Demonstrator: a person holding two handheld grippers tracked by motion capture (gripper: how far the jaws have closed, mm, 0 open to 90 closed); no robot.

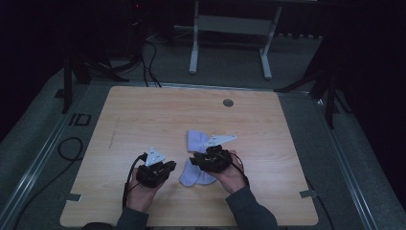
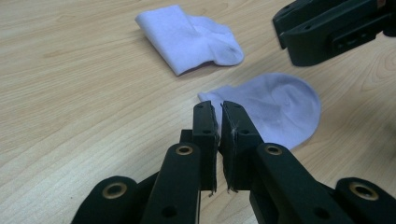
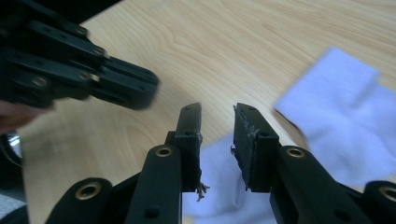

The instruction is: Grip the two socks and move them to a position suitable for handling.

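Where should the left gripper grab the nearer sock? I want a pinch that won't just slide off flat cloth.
Take the nearer sock at its cuff corner, the edge just beyond the left gripper. Come in low from that side; the rest lies flat on the table.

Two white socks on one wooden counter, with two handheld grippers.

There are two socks: one folded sock (image 2: 187,37) and one rounded sock (image 2: 275,109). There are two black grippers, a left gripper (image 1: 167,168) and a right gripper (image 1: 195,159), each with two jaws, over a single counter (image 1: 143,115).
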